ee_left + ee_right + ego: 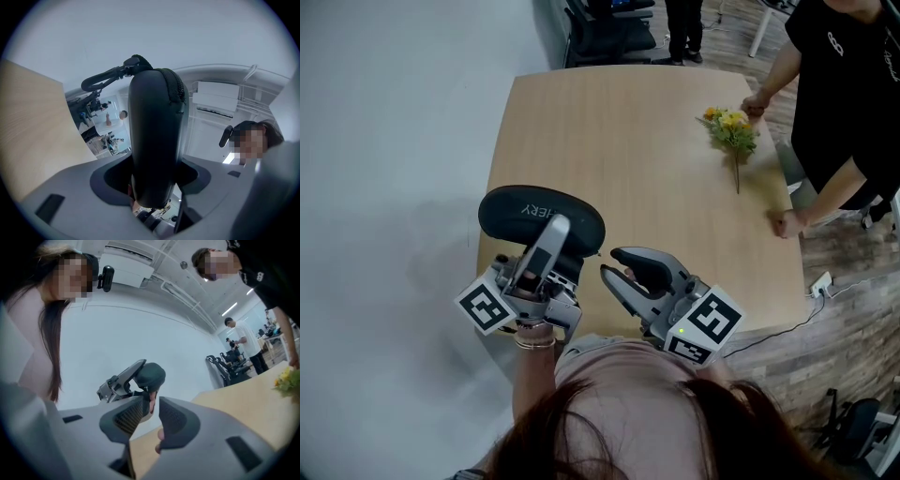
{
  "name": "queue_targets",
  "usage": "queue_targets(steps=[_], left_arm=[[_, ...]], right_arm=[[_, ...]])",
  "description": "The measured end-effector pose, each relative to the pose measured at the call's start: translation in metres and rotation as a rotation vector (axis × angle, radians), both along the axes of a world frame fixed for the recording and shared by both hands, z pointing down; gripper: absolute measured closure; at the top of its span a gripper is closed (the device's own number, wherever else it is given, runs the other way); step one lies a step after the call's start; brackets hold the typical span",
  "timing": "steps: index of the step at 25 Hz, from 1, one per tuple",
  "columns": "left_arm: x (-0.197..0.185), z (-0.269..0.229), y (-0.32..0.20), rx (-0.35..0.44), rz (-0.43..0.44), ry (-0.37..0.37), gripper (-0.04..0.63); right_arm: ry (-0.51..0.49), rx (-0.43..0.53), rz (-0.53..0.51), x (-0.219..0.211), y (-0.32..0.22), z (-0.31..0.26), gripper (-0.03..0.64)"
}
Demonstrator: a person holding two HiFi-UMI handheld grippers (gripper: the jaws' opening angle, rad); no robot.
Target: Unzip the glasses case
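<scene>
1. Black oval hard-shell glasses case point(525, 214) hangs in the air over the near left corner of the light wooden surface point(628, 159), and does not rest on it.
2. The left tool point(555, 232) is clenched on it. One grey jaw lies across the top face and the other sits underneath, so the case is squeezed through its thin dimension, a little to the right of mid-length.
3. The case's long axis runs side to side in front of the person, crosswise to the left tool. Both rounded ends stick out clear of the jaws.
4. The zip seam point(181, 93) follows the rim. In the left gripper view its toothed line curves over one end and down the edge beside the jaw. I cannot pick out the pull with any certainty.
5. The right tool point(609, 262) sits just beside the case's right end, a touch nearer the person, and is not touching it. Its tips point leftward at the case, which shows straight ahead and slightly above them in the right gripper view. Its jaws stand a narrow gap apart with nothing pinched between them, so it is released and empty.
6. My reading is that the right tool is the free one and the closer to the rim, so the pull is its job. It would have to close the small gap leftward, find the pull on the seam, then travel along the long axis while the left tool holds firm.
</scene>
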State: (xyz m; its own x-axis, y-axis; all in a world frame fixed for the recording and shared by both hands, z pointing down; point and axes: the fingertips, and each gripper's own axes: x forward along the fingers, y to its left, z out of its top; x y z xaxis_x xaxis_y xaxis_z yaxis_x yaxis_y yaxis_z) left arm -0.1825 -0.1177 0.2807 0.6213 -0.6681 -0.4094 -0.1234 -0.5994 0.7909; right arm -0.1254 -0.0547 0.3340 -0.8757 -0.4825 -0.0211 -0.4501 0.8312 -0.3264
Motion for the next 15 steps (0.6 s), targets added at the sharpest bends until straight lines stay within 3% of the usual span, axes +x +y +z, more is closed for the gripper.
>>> queue_targets(steps=[10, 15], left_arm=[[0.002, -0.002, 0.001, 0.023, 0.016, -0.030, 0.342], [0.002, 0.000, 0.000, -0.001, 0.014, -0.032, 0.342]], right_arm=[[-0.011, 0.018, -0.018, -0.018, -0.005, -0.010, 0.514], [0.010, 0.054, 0.016, -0.015, -0.007, -0.010, 0.592]])
